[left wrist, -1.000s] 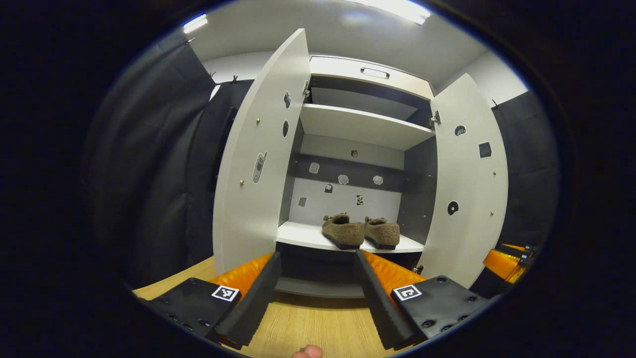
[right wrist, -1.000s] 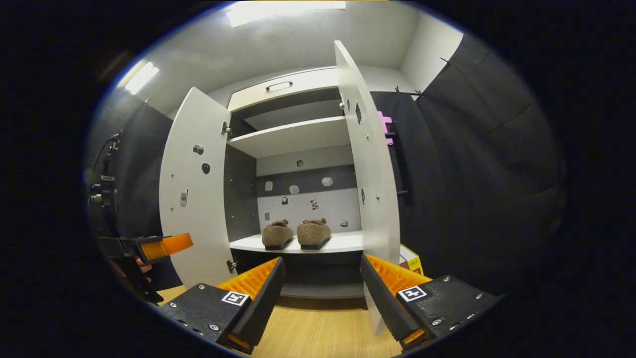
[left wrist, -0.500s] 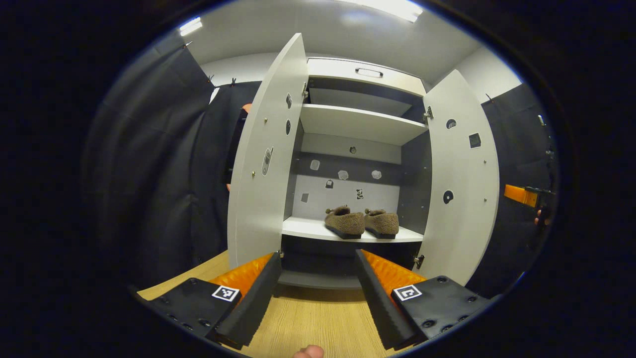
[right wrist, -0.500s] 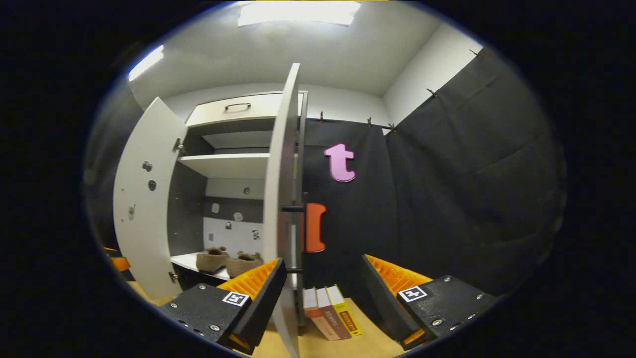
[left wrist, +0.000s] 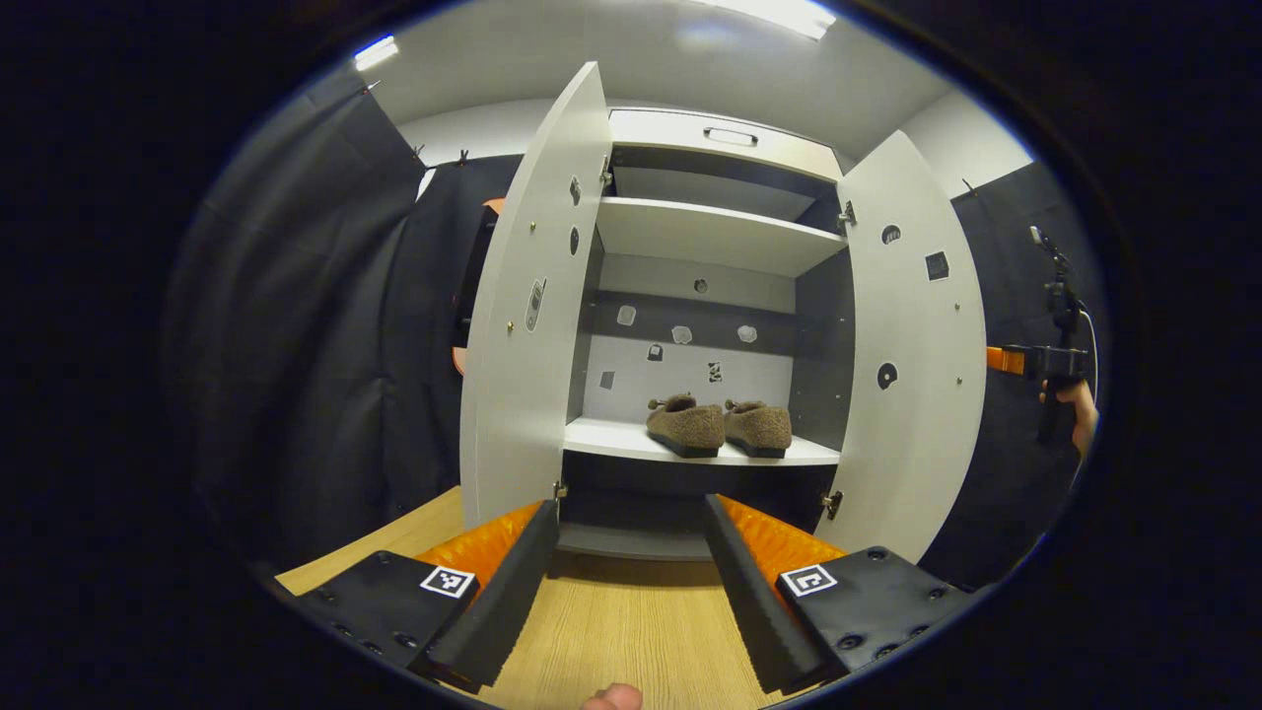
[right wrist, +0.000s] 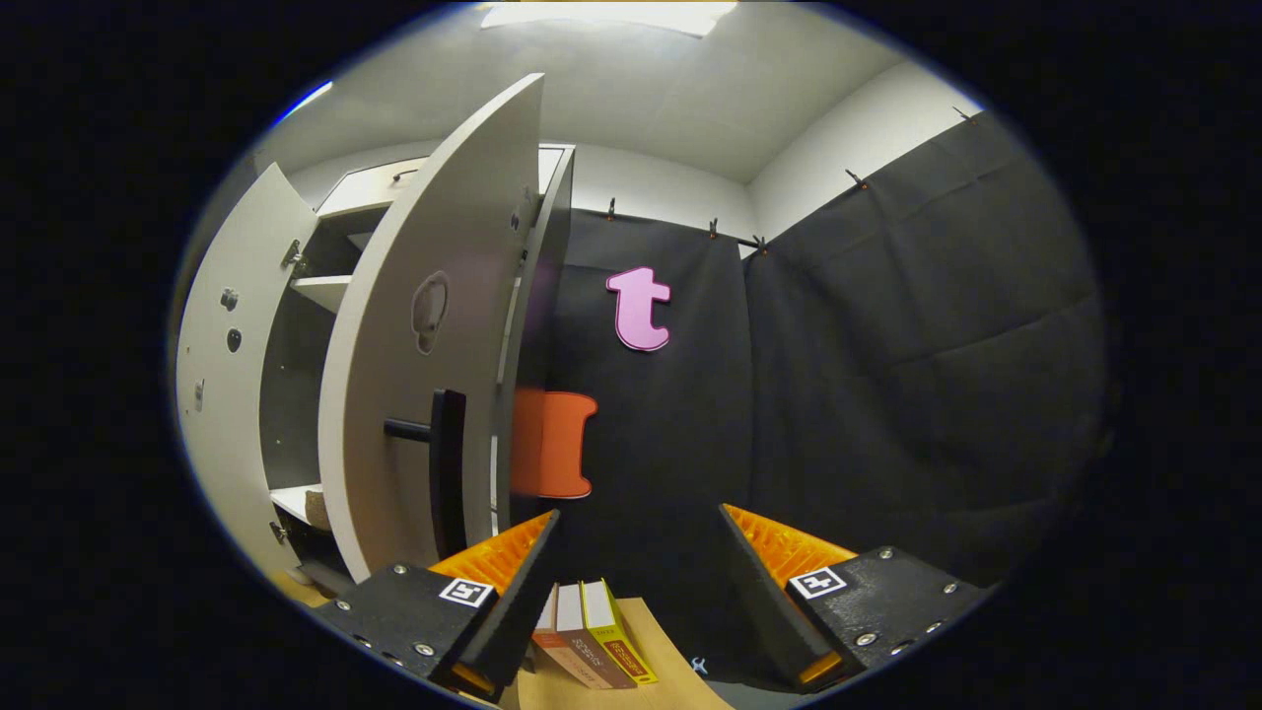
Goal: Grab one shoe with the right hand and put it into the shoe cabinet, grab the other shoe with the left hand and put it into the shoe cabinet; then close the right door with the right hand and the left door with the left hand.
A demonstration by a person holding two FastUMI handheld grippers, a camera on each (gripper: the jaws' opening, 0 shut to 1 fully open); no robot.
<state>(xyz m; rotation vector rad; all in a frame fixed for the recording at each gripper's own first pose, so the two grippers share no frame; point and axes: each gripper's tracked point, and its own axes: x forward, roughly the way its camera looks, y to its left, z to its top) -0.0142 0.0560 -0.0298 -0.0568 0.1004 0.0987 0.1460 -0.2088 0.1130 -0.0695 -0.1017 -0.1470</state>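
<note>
both shoes [left wrist: 718, 427] side by side on cabinet shelf [left wrist: 690, 452], both doors open, left gripper [left wrist: 631, 582] jaws apart w/ nothing in them, right gripper [right wrist: 636, 592] jaws apart too, facing right door's [right wrist: 414, 375] outer side

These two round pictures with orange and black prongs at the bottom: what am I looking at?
No robot: a person carries two hand-held grippers, each with a fisheye camera looking along its fingers. The left gripper faces an open white shoe cabinet; two fuzzy brown slippers sit side by side on its lower shelf. The right gripper has come round outside the right door, by its black handle, with upright books below. Both grippers are open and hold nothing.
</note>
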